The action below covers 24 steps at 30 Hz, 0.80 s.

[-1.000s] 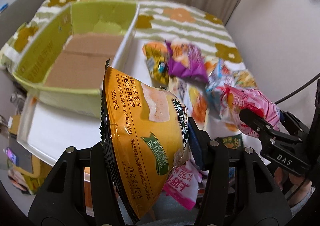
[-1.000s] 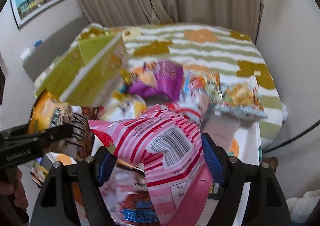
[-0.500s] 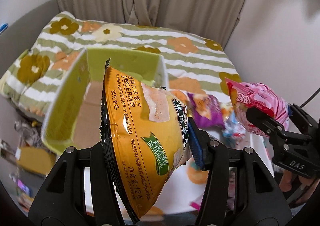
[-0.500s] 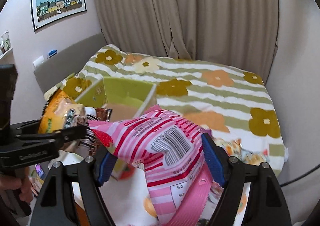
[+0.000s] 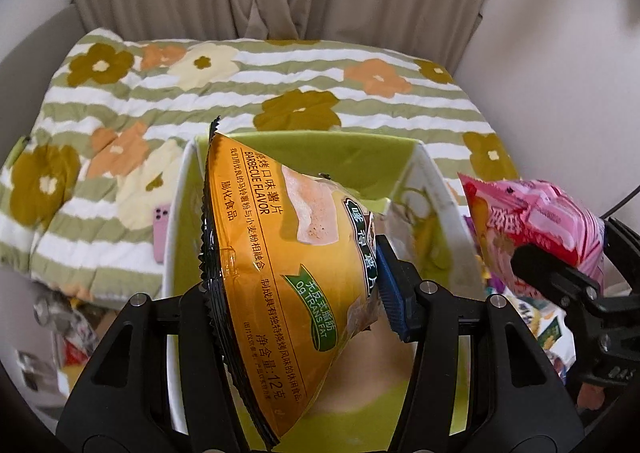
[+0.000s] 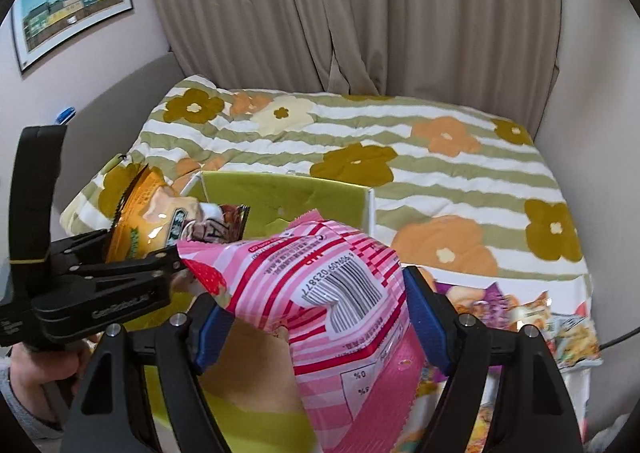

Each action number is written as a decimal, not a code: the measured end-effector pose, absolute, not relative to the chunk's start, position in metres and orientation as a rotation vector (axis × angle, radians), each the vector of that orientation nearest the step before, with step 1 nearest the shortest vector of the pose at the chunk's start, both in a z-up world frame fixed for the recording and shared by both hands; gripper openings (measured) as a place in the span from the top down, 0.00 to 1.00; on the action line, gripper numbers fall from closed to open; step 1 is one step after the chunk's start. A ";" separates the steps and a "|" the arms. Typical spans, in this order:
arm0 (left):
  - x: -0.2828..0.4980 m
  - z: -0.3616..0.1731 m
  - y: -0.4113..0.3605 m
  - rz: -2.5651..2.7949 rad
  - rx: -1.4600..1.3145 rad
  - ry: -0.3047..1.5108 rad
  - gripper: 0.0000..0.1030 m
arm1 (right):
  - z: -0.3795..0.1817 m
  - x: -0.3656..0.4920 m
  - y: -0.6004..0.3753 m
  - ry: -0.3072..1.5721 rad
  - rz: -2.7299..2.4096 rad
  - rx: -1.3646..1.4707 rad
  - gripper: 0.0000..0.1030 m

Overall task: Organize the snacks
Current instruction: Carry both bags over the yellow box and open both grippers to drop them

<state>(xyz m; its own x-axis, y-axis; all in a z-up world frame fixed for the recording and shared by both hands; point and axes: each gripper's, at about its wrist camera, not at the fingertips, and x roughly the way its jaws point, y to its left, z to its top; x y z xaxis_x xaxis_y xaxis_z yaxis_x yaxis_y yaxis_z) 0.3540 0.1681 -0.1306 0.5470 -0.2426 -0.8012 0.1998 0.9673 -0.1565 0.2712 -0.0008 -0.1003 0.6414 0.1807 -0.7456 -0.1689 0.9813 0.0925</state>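
My left gripper (image 5: 296, 293) is shut on an orange barbecue chips bag (image 5: 276, 253), held over the open green cardboard box (image 5: 304, 149). The pink striped snack bag (image 6: 320, 285) is clamped in my right gripper (image 6: 316, 317), just over the box's right side. In the left wrist view the pink bag (image 5: 532, 221) and right gripper (image 5: 560, 285) hang at the right. The right wrist view shows the left gripper (image 6: 132, 265) with the orange bag (image 6: 148, 217) at the left, over the box (image 6: 280, 193). The brown box floor is partly hidden by both bags.
The box sits on a bed with a green-striped floral blanket (image 5: 280, 93). A pink phone (image 5: 160, 229) lies left of the box. Several loose snack packets (image 6: 520, 313) lie at the right. Curtains (image 6: 340, 13) and walls close the far side.
Both grippers have carried their bags from above the snack pile leftward to above the green box. The box now fills the middle of both views. Neither grip has altered.
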 end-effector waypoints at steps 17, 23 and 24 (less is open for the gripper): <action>0.364 -0.146 0.194 -0.228 0.032 1.000 0.00 | -0.120 0.320 0.021 0.922 0.166 0.114 0.27; 0.359 -0.160 0.202 -0.223 0.020 1.034 0.00 | -0.133 0.350 0.033 0.952 0.194 0.099 0.26; 0.359 -0.163 0.204 -0.222 0.023 1.038 0.00 | -0.136 0.356 0.037 0.961 0.202 0.095 0.26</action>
